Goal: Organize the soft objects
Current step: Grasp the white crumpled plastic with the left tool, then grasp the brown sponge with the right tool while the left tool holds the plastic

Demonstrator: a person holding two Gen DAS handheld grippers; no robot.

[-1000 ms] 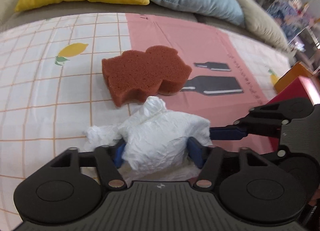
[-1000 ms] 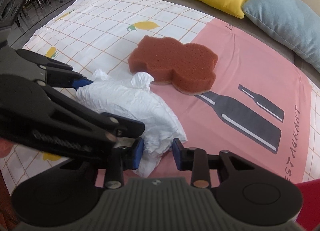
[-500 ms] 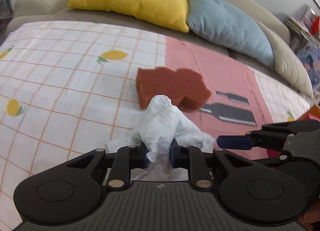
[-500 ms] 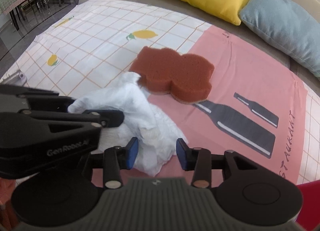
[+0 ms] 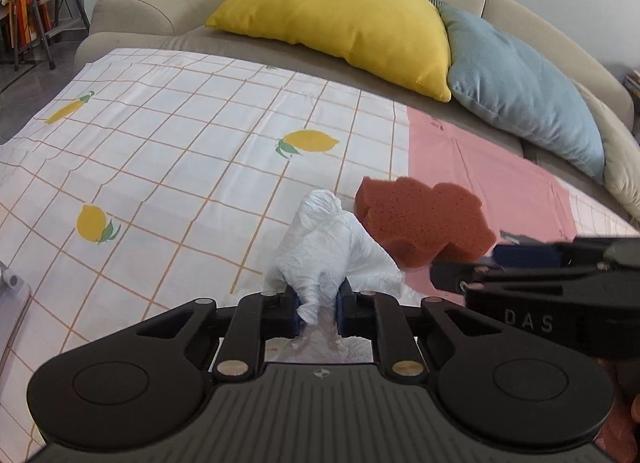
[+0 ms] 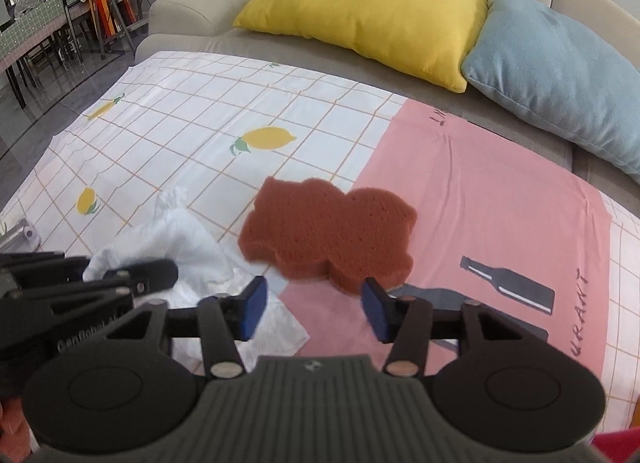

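My left gripper (image 5: 317, 313) is shut on a crumpled white plastic bag (image 5: 328, 247), holding it bunched between the blue pads above the tablecloth. The bag also shows in the right wrist view (image 6: 176, 235), partly behind the left gripper. A reddish-brown, wavy-edged sponge (image 6: 328, 231) lies flat where the white checked cloth meets the pink one; it also shows in the left wrist view (image 5: 424, 219). My right gripper (image 6: 314, 305) is open and empty, just in front of the sponge's near edge.
A lemon-print checked tablecloth (image 5: 180, 167) and a pink cloth with bottle prints (image 6: 500, 199) cover the surface. A yellow cushion (image 5: 344, 19) and a blue cushion (image 5: 524, 91) lean on the beige sofa behind. A metal object (image 5: 12, 283) lies at the left edge.
My left gripper closed on the white bag and lifted it, pulling left. My right gripper opened wider, let go of the bag and shifted right toward the sponge.
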